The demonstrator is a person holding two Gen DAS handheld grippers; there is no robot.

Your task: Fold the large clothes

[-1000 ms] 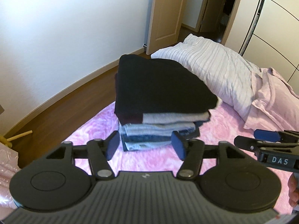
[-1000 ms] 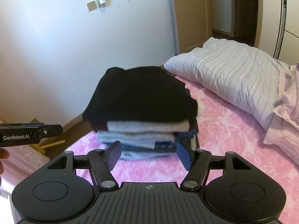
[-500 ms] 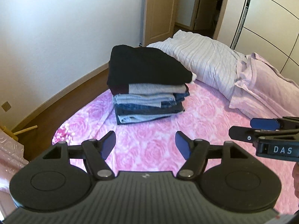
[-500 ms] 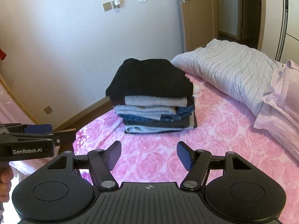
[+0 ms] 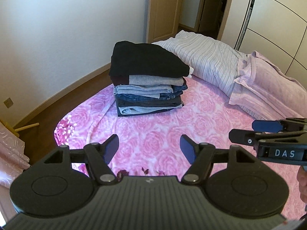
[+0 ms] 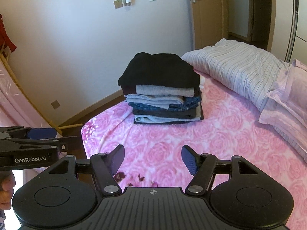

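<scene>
A stack of folded clothes (image 5: 147,84) (image 6: 163,94) rests near the far left corner of the pink rose-patterned bed (image 5: 163,130) (image 6: 172,140); a black garment (image 5: 145,61) (image 6: 159,71) lies on top, with grey and denim pieces beneath. My left gripper (image 5: 149,148) hovers open over the bedspread, well short of the stack, nothing between its fingers. My right gripper (image 6: 152,158) is likewise open and empty, beside the left one. Each gripper shows in the other's view: the right one (image 5: 268,134) at the right edge, the left one (image 6: 44,140) at the left edge.
A striped grey pillow (image 5: 207,61) (image 6: 239,69) and a folded pale pink quilt (image 5: 268,84) (image 6: 287,99) lie behind and right of the stack. Wooden floor (image 5: 63,103), a white wall and a door (image 5: 163,9) are beyond the bed's left edge. A hand (image 6: 5,187) grips the left tool.
Both grippers have pulled back from the stack, which now looks smaller and farther away; more bedspread lies in front of them. The left jaws stand slightly wider.
</scene>
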